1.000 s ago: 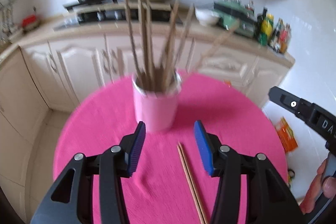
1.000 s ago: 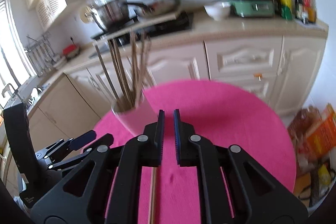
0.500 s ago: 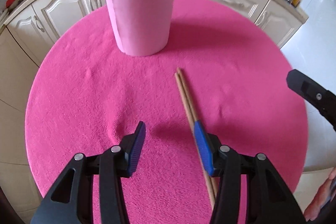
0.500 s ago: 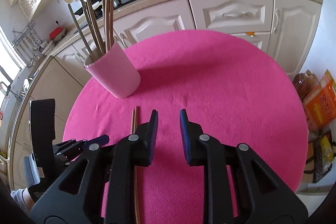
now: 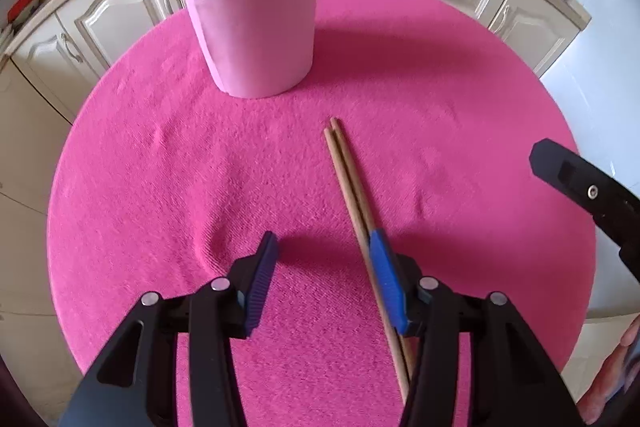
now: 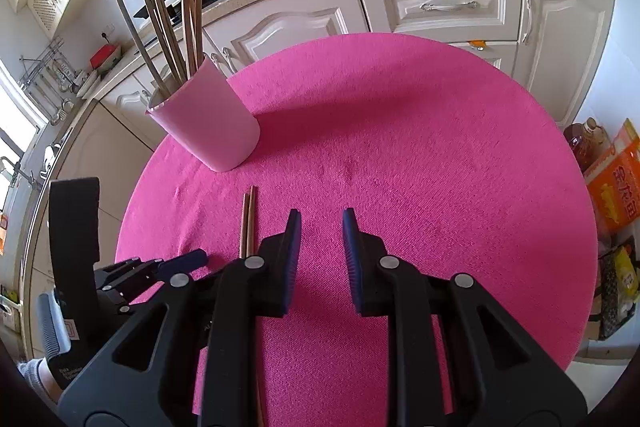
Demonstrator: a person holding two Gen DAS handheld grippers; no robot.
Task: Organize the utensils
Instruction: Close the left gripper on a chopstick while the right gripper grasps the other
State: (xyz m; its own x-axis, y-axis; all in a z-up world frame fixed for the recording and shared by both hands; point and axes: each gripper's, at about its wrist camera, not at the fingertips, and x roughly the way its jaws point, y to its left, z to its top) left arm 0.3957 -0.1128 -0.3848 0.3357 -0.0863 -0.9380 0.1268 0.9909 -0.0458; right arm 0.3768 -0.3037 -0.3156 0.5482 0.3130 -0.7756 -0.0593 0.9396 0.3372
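A pair of wooden chopsticks lies side by side on the round pink table; they also show in the right wrist view. A pink cup holding several chopsticks stands at the table's far side, also in the right wrist view. My left gripper is open and low over the cloth; its right finger sits over the near part of the chopsticks. My right gripper is open and empty, to the right of the chopsticks.
Cream kitchen cabinets and a counter with a stove, pans and bottles run behind the table. Bags and an oil bottle stand on the floor to the right. The table's edge is close on all sides.
Both grippers have dropped from beside the cup towards the table. The right gripper's jaws have opened wider. The left gripper has moved closer to the lying chopsticks.
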